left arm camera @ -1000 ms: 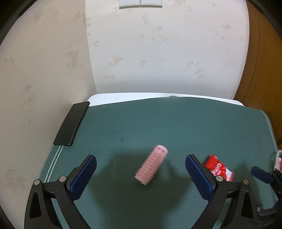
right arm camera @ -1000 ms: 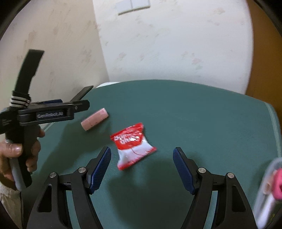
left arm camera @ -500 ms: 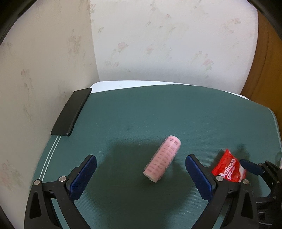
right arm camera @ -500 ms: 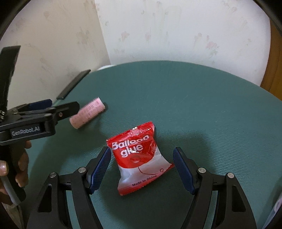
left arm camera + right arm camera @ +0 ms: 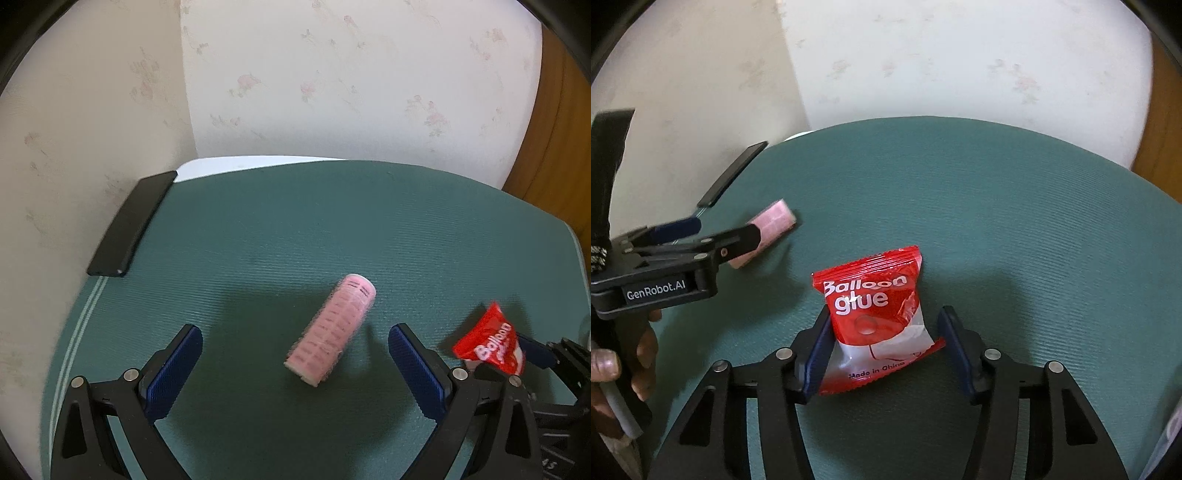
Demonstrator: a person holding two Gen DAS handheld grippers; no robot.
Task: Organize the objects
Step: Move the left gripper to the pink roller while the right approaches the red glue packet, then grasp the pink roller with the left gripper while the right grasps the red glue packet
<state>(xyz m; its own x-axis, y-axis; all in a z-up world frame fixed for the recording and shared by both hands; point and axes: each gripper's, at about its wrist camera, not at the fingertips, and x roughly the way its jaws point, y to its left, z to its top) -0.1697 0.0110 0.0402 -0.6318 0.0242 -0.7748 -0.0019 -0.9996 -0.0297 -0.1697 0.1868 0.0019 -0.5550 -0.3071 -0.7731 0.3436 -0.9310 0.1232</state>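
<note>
Where the green ribbed mat (image 5: 332, 221) covers the desk, a pink hair roller (image 5: 330, 328) lies on its side toward the mat's near-left part, its long axis running diagonally, one flat end toward the far right and the other toward the near left.

Left tool (image 5: 295, 363): jaws wide apart, one blue pad on each side of the roller's near end, neither touching it; nothing held.

Balloon glue packet (image 5: 877, 317): red and clear sachet, toward the near middle of the mat, to the right of the roller and apart from it. Long axis runs away from the right wrist camera, red printed end far, clear end near.

Right tool (image 5: 882, 345): jaws have just been closing, the packet between them. The left pad touches the packet's left edge; the right pad meets only the corner of the lower seam, so a firm clamp cannot be confirmed.

Black phone (image 5: 131, 225): flat along the mat's far-left edge, against the floral wall (image 5: 351, 81).

Person's hand (image 5: 613, 373): wrapped on the left tool's handle.
</note>
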